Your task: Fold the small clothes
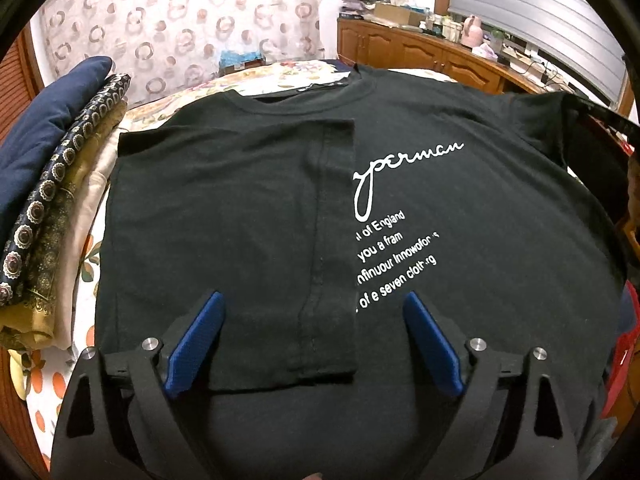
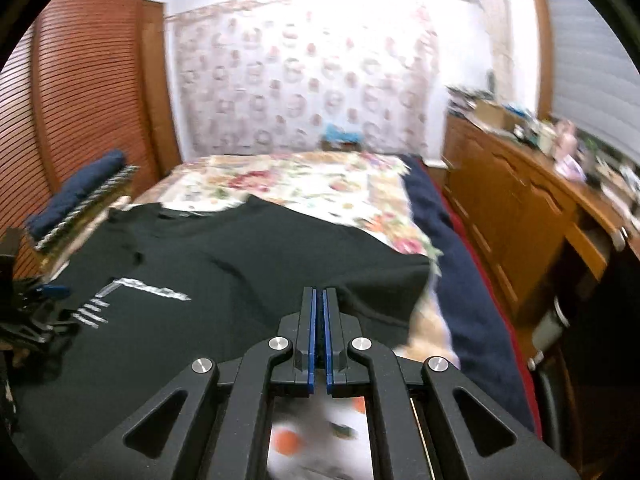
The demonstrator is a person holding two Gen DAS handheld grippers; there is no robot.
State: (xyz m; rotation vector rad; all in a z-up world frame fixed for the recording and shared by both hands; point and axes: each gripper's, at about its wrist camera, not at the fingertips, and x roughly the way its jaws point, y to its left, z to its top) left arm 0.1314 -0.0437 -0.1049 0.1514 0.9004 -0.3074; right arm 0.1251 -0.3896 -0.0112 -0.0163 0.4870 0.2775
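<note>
Clearly the black T-shirt (image 1: 460, 208) is light, limp cotton, spread on the bed (image 2: 320, 184) beneath the gaping left tool (image 1: 314, 344); the right tool (image 2: 319, 336), pinched closed, hovers over its hem, the best grab.

Black t-shirt (image 1: 460, 208) with white lettering is spread flat on the floral bed (image 1: 248, 80), its left side already folded in over the print, and the left gripper (image 1: 314, 340) hovers over the bottom hem with jaws wide apart, folded fabrics (image 1: 52, 200) stacked off to the left.
</note>
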